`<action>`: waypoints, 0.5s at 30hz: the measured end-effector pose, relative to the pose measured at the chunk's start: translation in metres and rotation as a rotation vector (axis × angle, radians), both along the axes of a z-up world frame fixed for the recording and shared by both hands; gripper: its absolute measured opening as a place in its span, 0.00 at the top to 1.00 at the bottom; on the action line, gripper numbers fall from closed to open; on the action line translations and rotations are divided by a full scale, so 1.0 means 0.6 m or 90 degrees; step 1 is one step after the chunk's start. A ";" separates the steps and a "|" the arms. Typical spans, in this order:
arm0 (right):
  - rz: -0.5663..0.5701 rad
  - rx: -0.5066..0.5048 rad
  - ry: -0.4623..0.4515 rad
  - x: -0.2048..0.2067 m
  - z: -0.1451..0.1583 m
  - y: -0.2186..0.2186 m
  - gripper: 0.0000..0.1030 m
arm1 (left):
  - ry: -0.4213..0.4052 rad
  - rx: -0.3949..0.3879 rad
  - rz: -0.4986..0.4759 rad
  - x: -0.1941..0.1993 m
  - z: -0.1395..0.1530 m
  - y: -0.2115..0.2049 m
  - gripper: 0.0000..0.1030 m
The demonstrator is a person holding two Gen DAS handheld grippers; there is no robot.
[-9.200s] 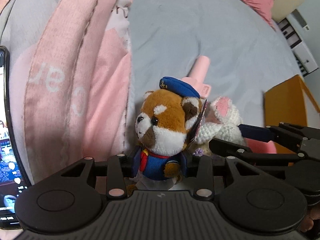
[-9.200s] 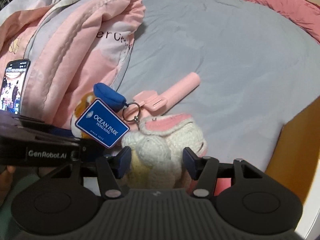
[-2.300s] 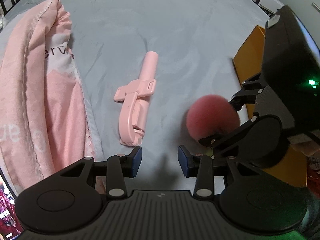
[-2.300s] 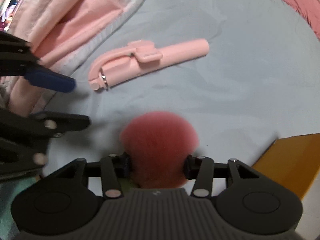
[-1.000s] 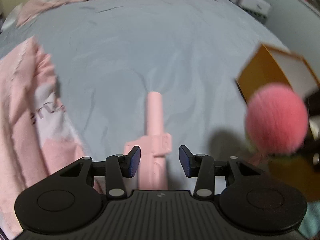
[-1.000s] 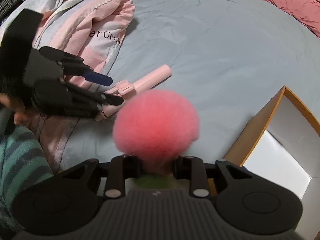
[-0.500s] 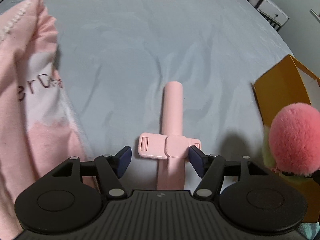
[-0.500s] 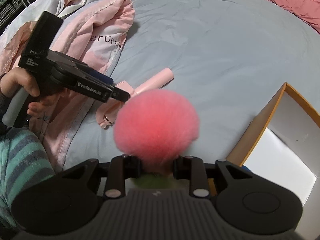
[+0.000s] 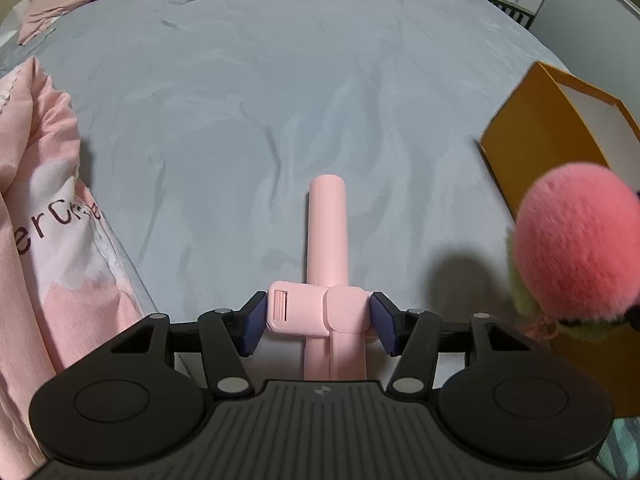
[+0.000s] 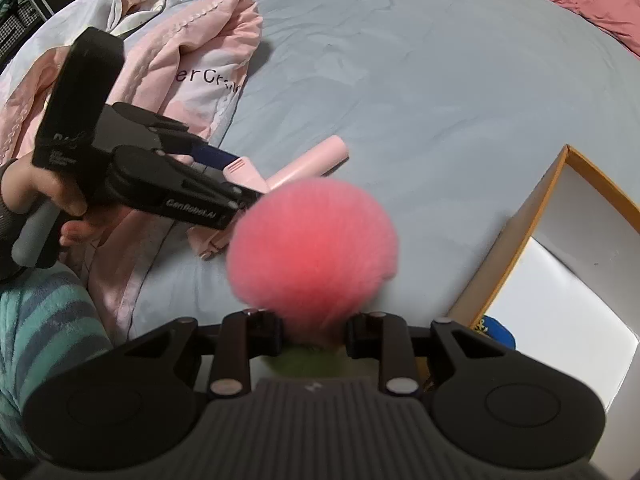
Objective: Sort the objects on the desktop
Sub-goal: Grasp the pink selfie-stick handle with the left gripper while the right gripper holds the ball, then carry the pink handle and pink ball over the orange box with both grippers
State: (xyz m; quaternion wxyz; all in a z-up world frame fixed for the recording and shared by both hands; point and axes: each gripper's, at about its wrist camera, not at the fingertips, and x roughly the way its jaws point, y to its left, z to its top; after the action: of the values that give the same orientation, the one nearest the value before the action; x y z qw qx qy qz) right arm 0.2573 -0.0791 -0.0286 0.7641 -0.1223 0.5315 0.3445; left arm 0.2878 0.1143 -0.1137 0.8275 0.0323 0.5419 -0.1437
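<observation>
- Left wrist view: the left gripper [image 9: 318, 322] is clamped on the clip block of a pink selfie stick [image 9: 326, 248], one blue pad [image 9: 253, 325] against each side, with the stick's round handle pointing away over the grey bed sheet [image 9: 280, 92].
- Right wrist view: the right gripper [image 10: 313, 336] is clenched on a pink pompom toy [image 10: 312, 248], its green base pinched between the fingers and the fluffy ball bulging out ahead of them.
- An orange box [image 10: 520, 240] with a white inside stands open just right of the toy, a blue cap [image 10: 494, 330] visible in its near corner.
- A pink quilt [image 10: 192, 68] printed with dark letters lies bunched along the left edge of the bed, near the selfie stick.
- A hand [image 10: 68, 200] in a teal-striped sleeve [image 10: 44, 320] holds the left gripper's handle.
</observation>
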 end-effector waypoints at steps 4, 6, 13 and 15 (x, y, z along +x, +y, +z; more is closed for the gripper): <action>-0.002 -0.001 -0.001 -0.002 0.001 -0.002 0.72 | 0.015 0.013 -0.072 -0.008 -0.003 -0.013 0.38; -0.002 -0.001 0.001 -0.002 0.002 -0.002 0.72 | 0.025 -0.009 -0.081 -0.009 0.002 -0.014 0.38; -0.012 0.003 0.003 -0.007 0.001 -0.009 0.72 | 0.042 -0.031 -0.069 -0.010 0.009 -0.008 0.70; -0.014 0.011 0.002 -0.009 0.002 -0.013 0.72 | 0.045 -0.038 -0.051 -0.009 0.009 -0.004 0.72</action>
State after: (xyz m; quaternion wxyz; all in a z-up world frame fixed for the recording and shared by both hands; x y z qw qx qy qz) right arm 0.2519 -0.0867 -0.0271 0.7680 -0.1092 0.5312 0.3407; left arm 0.2825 0.1116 -0.1081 0.8020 0.0244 0.5645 -0.1940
